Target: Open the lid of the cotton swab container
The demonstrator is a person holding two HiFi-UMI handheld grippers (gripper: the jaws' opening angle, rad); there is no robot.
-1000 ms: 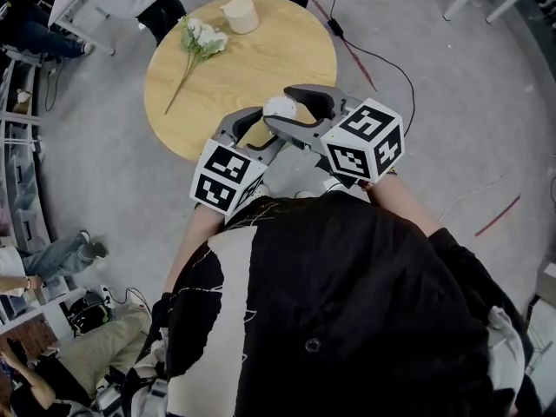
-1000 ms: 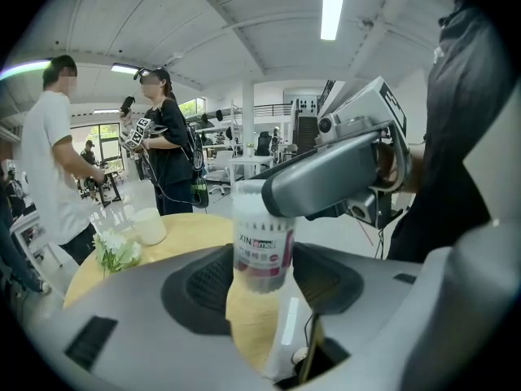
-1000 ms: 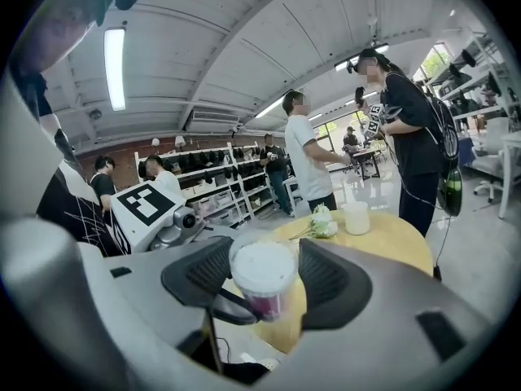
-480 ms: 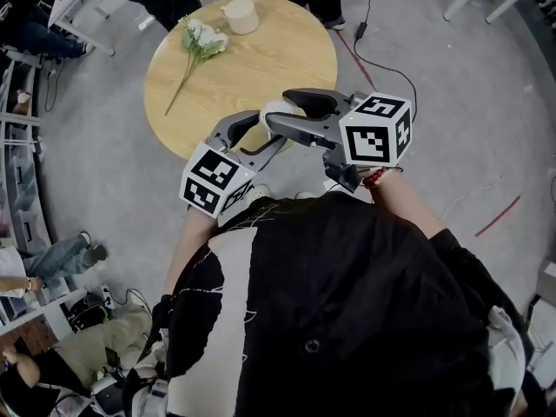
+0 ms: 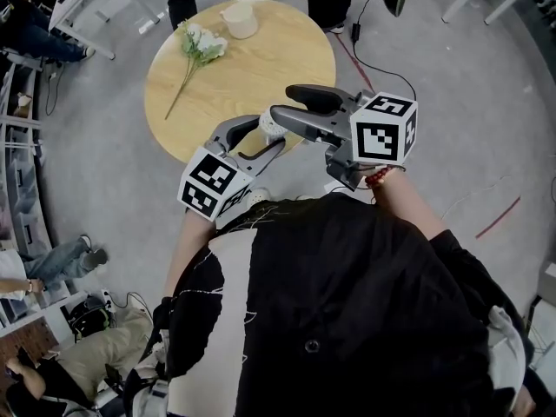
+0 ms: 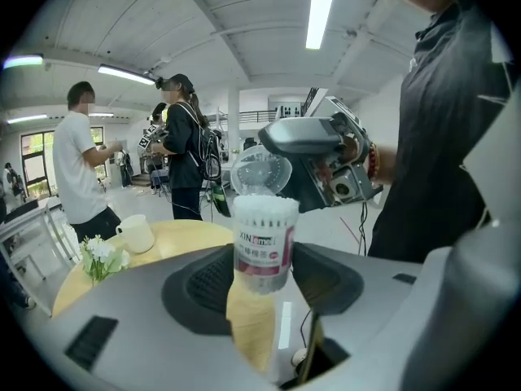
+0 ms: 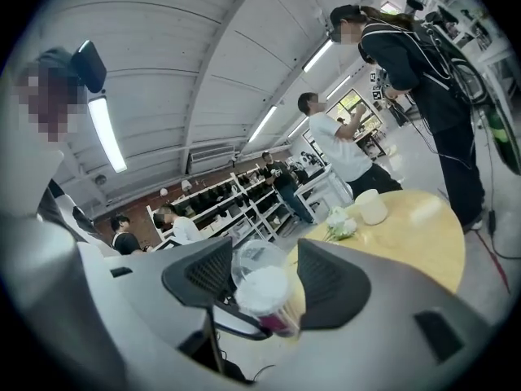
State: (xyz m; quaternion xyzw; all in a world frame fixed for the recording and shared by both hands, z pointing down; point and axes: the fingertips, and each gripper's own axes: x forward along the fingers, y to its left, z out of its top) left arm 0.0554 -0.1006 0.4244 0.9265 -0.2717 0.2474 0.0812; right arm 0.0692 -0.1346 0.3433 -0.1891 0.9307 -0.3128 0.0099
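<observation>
The cotton swab container [image 6: 263, 243], a clear tube packed with white swabs and wearing a pink label, stands upright between the pads of my left gripper [image 6: 262, 277], which is shut on its body. Its clear lid [image 6: 260, 169] is flipped up above the swabs. In the head view the container [image 5: 270, 127] is held over the near edge of the round table. My right gripper [image 5: 283, 102] comes in from the right, its jaws apart on either side of the lid [image 7: 256, 259], with a gap showing on one side. The swab tops [image 7: 262, 290] sit just below.
The round wooden table [image 5: 261, 50] carries a white flower sprig [image 5: 198, 42] and a white cup [image 5: 240, 17] at its far side. People stand beyond the table and sit at the left. A black cable [image 5: 382, 59] lies on the grey floor at the right.
My right gripper has rolled, turning its marker cube, and its fingers have lifted off the container top. The left gripper and container dipped slightly toward me. People behind the table walked on.
</observation>
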